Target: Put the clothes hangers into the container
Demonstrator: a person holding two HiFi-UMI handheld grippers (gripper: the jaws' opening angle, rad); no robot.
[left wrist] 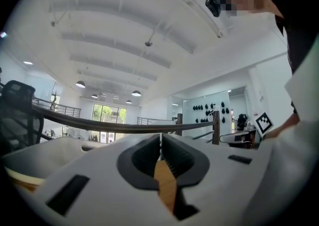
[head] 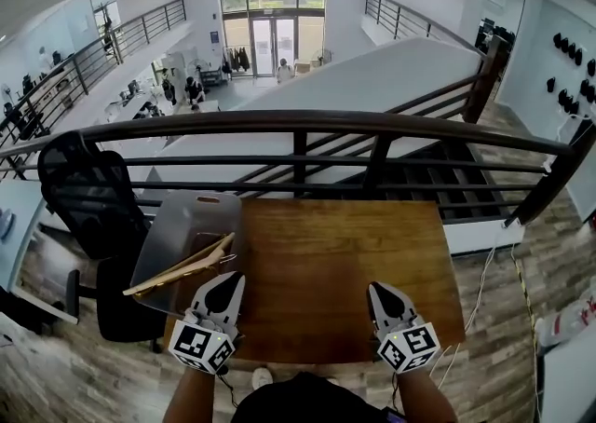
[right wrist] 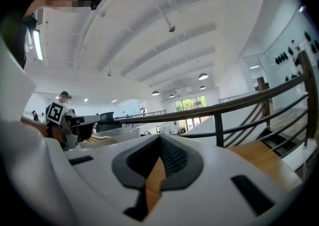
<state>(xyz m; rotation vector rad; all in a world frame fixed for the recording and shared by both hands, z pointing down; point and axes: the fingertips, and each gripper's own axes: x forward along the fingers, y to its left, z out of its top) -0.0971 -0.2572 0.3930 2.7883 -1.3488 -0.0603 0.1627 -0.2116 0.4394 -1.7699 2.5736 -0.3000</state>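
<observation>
Jaws of left gripper (head: 226, 281) and right gripper (head: 382, 291) both sit fully closed, empty.

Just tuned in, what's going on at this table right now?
A person holds a claw in each hand over the near edge of the wooden table. The left claw and right claw are both shut with nothing in them. The wooden hangers sit in the clear container at the table's left side.
</observation>
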